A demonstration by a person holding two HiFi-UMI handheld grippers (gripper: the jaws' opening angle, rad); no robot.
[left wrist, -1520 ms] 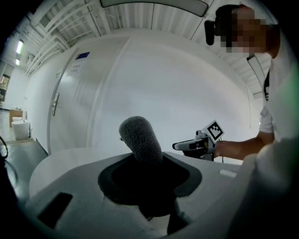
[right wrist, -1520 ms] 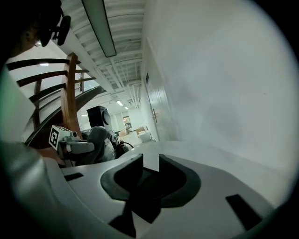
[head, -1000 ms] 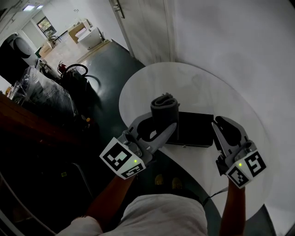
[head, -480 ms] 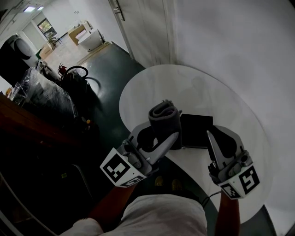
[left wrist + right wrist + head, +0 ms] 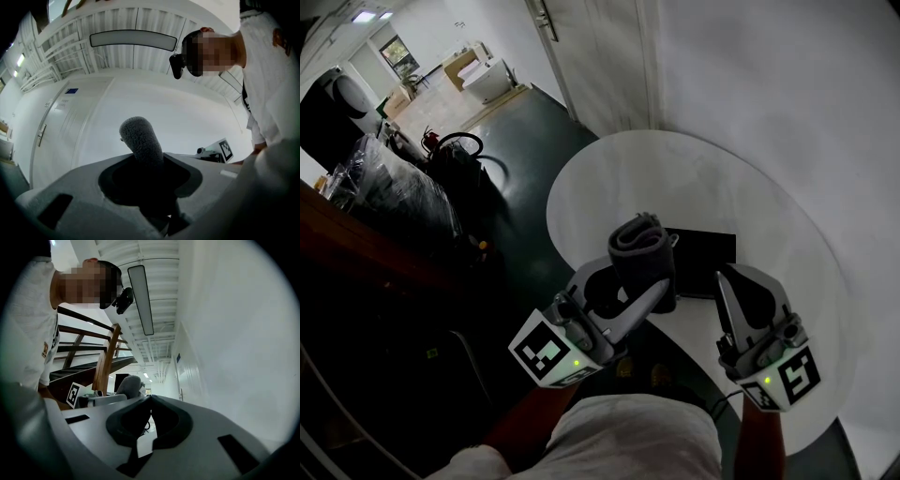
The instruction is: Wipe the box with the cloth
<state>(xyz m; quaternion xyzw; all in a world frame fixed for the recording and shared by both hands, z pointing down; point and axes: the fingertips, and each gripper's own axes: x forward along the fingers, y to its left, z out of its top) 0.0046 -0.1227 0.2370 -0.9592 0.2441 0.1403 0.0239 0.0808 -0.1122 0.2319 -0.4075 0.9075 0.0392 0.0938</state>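
Cloth (image 5: 639,246) in left gripper (image 5: 636,283), near box (image 5: 710,264)

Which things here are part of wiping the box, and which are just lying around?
In the job: grey cloth in the left tongs; black box; right tongs, shut, empty.
Just lying about: fire extinguisher; wrapped bundle on the floor.
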